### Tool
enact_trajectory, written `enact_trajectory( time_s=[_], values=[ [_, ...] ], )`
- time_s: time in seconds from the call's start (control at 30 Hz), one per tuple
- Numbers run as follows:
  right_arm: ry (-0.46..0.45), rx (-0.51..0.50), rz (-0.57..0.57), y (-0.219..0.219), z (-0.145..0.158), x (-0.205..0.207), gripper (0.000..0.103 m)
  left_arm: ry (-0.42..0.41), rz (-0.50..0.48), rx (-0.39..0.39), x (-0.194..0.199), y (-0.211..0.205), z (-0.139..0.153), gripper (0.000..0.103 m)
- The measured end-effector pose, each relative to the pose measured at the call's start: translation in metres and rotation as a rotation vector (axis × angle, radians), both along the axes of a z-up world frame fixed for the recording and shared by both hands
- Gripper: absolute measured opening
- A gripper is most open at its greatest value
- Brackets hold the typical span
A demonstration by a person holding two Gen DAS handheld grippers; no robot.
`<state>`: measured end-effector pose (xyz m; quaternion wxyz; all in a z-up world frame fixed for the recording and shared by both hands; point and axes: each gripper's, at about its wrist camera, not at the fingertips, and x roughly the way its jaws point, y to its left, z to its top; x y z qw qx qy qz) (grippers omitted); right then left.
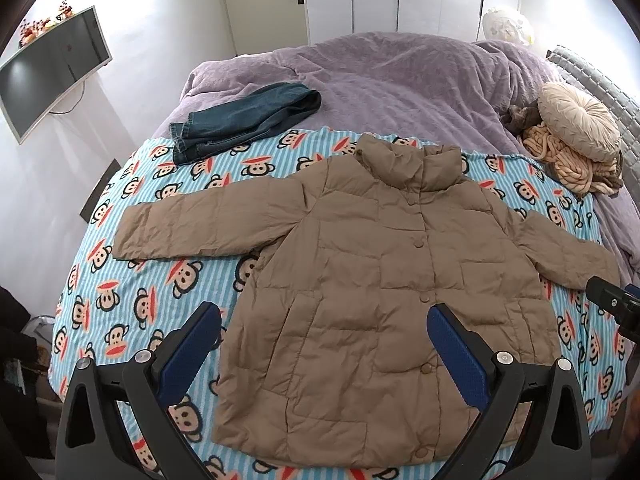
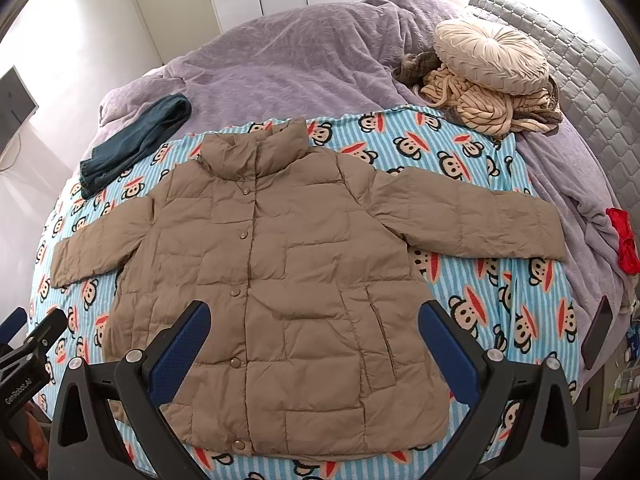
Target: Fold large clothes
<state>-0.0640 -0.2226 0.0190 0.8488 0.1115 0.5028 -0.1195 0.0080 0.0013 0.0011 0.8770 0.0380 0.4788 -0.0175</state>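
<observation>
One tan padded jacket (image 1: 360, 280), snapped shut, lies front-up and flat on the monkey-print blanket (image 1: 120, 300) covering the bed (image 1: 400, 80), sleeves spread wide, likely so each can fold inward. Left tongs (image 1: 324, 340) and right tongs (image 2: 314, 340): both spread apart, empty, poised above the hem. Folded jeans (image 1: 248, 120) sit aside near the far left corner; round cushion (image 2: 492, 56) by the headboard.
</observation>
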Motion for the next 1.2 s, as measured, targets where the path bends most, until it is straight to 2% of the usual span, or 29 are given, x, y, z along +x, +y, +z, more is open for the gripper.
enact_trajectory(
  time_s=[1.2],
  values=[
    [0.000,0.002,0.001,-0.0043,-0.0009,-0.0014,0.103,0.001,0.009,0.000,-0.0036,0.0012,-0.0010,0.103]
  ],
)
